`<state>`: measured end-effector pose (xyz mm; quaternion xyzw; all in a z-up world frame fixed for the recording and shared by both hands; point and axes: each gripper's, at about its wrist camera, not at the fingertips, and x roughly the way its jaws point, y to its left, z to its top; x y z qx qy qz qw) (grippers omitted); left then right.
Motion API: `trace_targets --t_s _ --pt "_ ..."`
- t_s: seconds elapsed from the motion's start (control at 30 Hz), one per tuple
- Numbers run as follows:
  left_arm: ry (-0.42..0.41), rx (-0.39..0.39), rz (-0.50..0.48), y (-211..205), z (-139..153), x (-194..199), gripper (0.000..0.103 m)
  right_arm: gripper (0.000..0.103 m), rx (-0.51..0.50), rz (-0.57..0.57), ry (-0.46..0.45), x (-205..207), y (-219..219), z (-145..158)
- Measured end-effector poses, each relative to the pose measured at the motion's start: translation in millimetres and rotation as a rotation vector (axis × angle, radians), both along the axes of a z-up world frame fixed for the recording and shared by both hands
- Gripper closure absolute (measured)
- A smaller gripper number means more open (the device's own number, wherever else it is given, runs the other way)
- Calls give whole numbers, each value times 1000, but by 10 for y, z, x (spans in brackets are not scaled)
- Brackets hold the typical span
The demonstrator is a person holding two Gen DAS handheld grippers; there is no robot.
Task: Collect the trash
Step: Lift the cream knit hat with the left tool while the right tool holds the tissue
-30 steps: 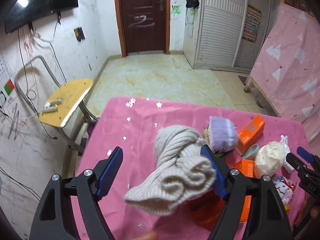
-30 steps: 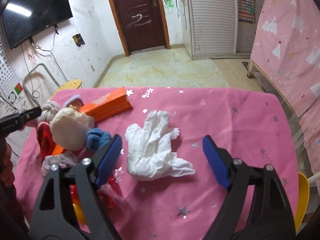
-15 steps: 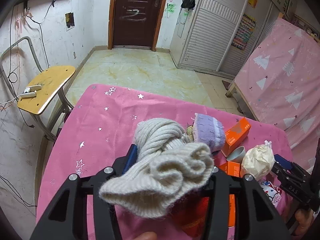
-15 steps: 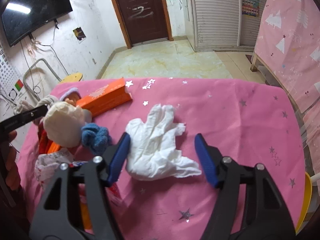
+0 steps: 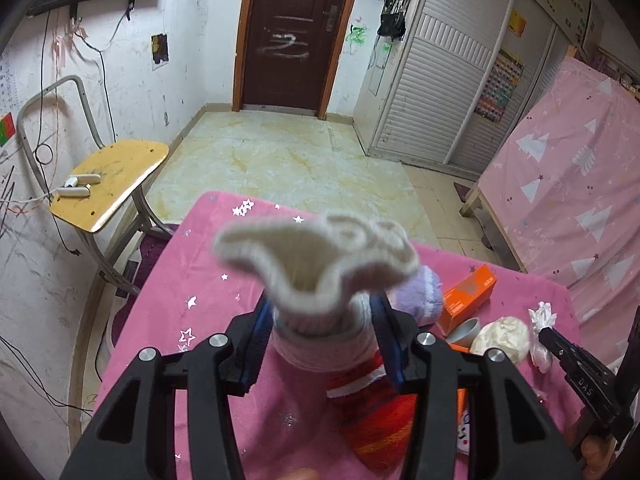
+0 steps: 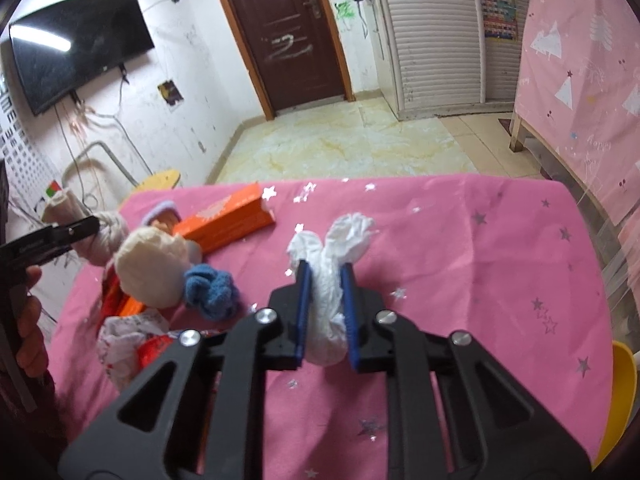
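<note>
Over a table draped in pink star-print cloth (image 6: pixel 460 264), two hand-held grippers each pinch an item. From the right wrist view, the right gripper (image 6: pixel 325 312) is clenched on a crumpled white tissue (image 6: pixel 332 280), its blue pads pressing both sides of the wad near the middle of the table, with the tissue's loose ends puffing out beyond the fingertips. From the left wrist view, the left gripper (image 5: pixel 322 334) grips a cream knitted sock (image 5: pixel 320 264) at its ribbed part, jaws closing a little further, the sock's cuff flaring up and blurred in front of the lens. To the left of the tissue lie a long orange box (image 6: pixel 228 224), a cream-coloured wad (image 6: pixel 152 268) and a blue bundle of fabric (image 6: pixel 212 290), close together. A red striped sock (image 5: pixel 372 408) lies just under the left gripper, with a lilac sock (image 5: pixel 420 296) and a small grey cup (image 5: pixel 464 330) beyond it to the right. Beyond the table's far edge are a tiled floor and a dark brown door (image 5: pixel 296 32); a yellow chair (image 5: pixel 108 180) stands at the far left.
</note>
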<state>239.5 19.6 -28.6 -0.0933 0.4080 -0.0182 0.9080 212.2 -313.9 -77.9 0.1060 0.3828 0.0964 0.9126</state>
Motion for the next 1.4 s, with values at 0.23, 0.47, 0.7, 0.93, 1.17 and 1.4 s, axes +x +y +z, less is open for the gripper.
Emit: trace_targets --t_s 0.23,0.47,0.7,0.93,1.17,1.4 --pt "-34 62 -33 -278 268 -79 78 89 57 -34 -57 -97 -142 106" --pt "23 86 -57 -294 143 32 86 88 82 -13 -50 -86 -174 103" --pt "13 180 -89 -350 202 430 10 88 81 -27 -37 -65 -203 57" --pt "138 321 -179 -551 71 1383 10 88 75 -50 -16 -16 -234 -5" --pt "194 304 -227 -486 -161 1366 10 88 95 -59 -11 12 -239 0" --pt "242 263 -255 -527 -326 1228 41 88 104 -63 -8 2 -251 -9"
